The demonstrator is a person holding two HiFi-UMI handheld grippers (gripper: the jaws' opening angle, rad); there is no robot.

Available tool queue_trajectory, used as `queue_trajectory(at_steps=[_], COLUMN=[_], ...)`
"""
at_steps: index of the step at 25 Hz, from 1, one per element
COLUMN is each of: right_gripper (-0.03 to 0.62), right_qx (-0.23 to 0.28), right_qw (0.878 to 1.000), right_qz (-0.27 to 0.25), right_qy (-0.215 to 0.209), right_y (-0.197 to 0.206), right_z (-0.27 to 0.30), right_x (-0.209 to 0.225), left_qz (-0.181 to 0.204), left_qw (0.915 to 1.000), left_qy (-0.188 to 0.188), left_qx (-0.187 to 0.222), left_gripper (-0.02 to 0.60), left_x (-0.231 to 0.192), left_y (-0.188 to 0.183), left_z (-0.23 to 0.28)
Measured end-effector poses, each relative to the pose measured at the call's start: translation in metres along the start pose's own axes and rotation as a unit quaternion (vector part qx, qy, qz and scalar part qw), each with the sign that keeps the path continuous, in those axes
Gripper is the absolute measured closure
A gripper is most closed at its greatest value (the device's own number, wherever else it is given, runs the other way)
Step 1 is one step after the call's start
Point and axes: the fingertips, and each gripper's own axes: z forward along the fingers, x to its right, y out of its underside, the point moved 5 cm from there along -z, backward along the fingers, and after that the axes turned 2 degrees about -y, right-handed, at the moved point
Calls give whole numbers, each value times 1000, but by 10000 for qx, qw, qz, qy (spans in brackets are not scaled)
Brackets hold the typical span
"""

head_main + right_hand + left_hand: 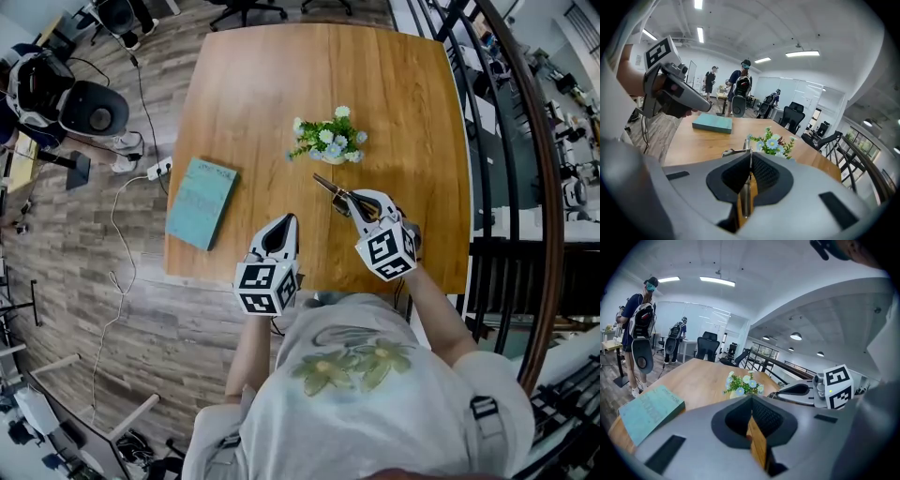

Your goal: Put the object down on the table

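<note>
A pair of metal scissors (331, 187) sticks out of my right gripper (356, 200), which is shut on it above the near right part of the wooden table (262, 84). In the right gripper view the scissors (733, 152) run between the closed jaws, with a metal loop showing past the tips of the right gripper (750, 157). The scissors point toward a small pot of flowers (328, 139). My left gripper (290, 219) hovers near the table's front edge, shut with nothing in it. In its own view the left gripper (751, 399) faces the flowers (743, 383).
A teal book (201, 202) lies at the table's left front. A black railing (487, 141) runs along the right side. Office chairs, cables and a few people stand on the floor to the left and beyond the table.
</note>
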Motion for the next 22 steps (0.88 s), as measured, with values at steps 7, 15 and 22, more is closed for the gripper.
queue_trajectory(at_steps=[7, 15, 22], right_gripper=[580, 580, 580], right_qx=[-248, -596, -901], right_qw=[9996, 9977, 9951], right_qz=[-12, -23, -66], right_qy=[-133, -330, -408], right_y=[15, 37, 60], right_z=[25, 67, 86], right_x=[0, -4, -13], left_qz=[-68, -152, -179], left_qw=[9999, 9993, 9988], left_qy=[5, 16, 40], left_qx=[-134, -348, -449], left_gripper=[568, 568, 568], left_x=[-7, -23, -25], left_y=[1, 6, 14], left_z=[13, 31, 35])
